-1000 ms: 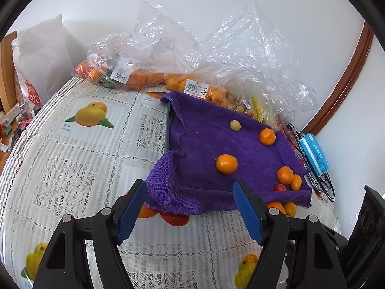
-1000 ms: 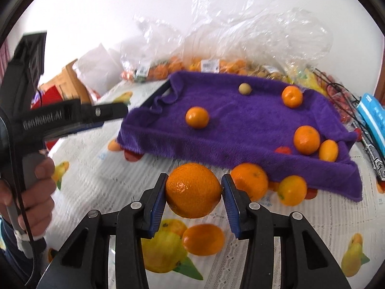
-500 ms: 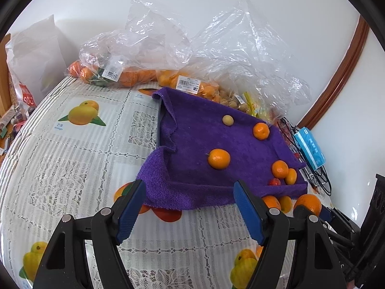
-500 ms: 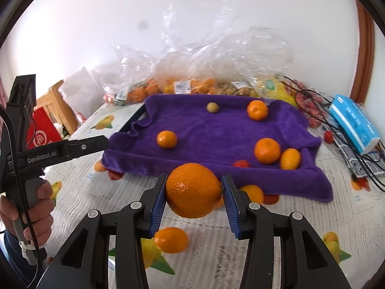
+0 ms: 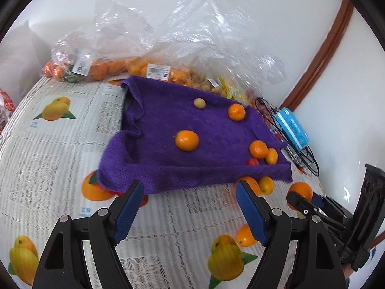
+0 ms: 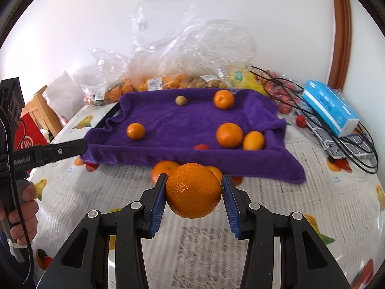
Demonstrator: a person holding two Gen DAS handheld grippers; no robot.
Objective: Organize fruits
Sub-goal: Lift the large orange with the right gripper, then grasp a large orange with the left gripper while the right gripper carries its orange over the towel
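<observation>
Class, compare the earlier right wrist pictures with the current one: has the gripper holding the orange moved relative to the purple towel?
Yes. The right gripper with its orange has shifted rightward along the purple towel's near edge.

The left wrist view is taken from low over the bench, angled down past its own claw toward the purple towel from its left corner. The right wrist view is set nearer the towel's front edge, facing the wall. The towel is shared by both.
</observation>
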